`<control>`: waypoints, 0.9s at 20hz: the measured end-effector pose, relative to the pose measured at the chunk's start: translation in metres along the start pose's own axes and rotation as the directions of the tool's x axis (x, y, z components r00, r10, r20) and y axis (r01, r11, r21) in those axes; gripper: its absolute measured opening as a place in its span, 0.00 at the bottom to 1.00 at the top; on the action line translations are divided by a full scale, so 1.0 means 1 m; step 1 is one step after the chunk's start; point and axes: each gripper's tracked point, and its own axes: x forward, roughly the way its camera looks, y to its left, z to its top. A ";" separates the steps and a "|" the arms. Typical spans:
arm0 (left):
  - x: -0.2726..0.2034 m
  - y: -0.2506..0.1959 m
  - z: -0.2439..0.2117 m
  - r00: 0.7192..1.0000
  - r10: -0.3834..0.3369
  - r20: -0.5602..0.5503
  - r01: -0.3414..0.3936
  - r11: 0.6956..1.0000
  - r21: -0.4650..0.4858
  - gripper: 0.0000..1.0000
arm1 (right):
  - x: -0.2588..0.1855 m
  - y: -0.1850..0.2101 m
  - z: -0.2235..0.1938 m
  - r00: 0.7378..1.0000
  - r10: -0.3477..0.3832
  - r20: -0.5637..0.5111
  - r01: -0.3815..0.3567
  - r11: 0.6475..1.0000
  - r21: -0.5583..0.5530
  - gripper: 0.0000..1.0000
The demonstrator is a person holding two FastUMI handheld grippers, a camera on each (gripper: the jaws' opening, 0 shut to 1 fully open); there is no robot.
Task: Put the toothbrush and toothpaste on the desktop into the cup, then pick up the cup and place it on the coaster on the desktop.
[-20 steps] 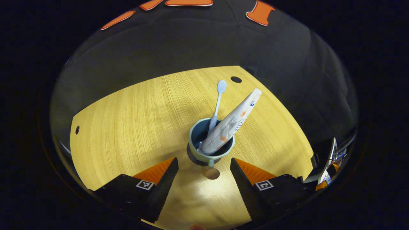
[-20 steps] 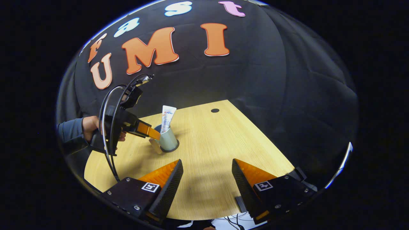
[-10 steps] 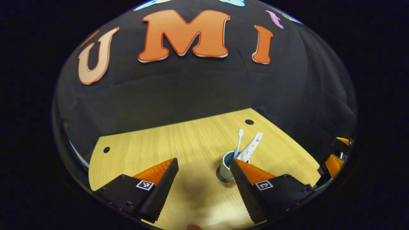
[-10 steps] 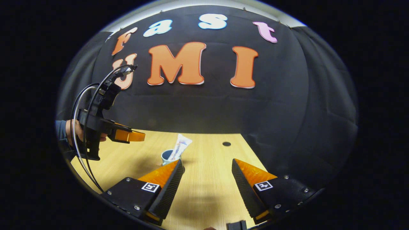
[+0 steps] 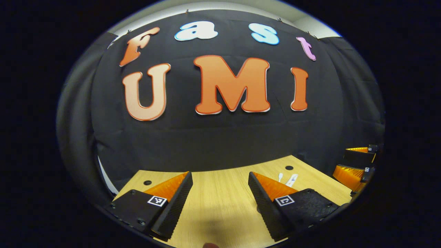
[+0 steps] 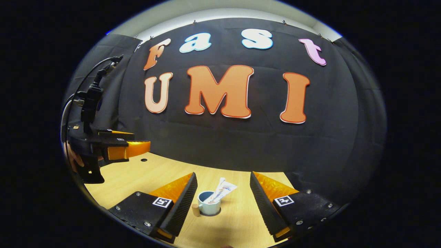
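Cup [image 6: 208,205] on coaster [image 6: 211,213] — both jaws spread.

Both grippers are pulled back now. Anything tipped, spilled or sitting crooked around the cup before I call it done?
Nothing stands out. In the right gripper view the cup stands upright on the dark coaster, with the toothpaste leaning inside it. The toothbrush head shows beside the tube. Nothing is spilled on the desktop.

A black cloth wall [image 6: 220,144] hangs behind a pale wooden desktop [image 6: 144,172] with small round holes.
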 end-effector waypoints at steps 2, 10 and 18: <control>-0.012 0.020 0.008 0.998 0.049 0.042 -0.049 0.999 0.006 0.98 | 0.007 0.013 0.009 0.999 0.024 0.022 -0.024 1.000 -0.005 0.92; -0.055 0.093 -0.007 0.981 0.186 0.051 -0.185 0.982 -0.025 0.97 | 0.022 0.043 0.026 0.996 0.065 0.060 -0.064 0.998 -0.009 0.93; -0.065 0.092 -0.037 0.986 0.167 0.012 -0.166 0.984 -0.071 0.99 | 0.017 0.047 0.013 0.999 0.049 0.023 -0.049 0.999 0.001 0.93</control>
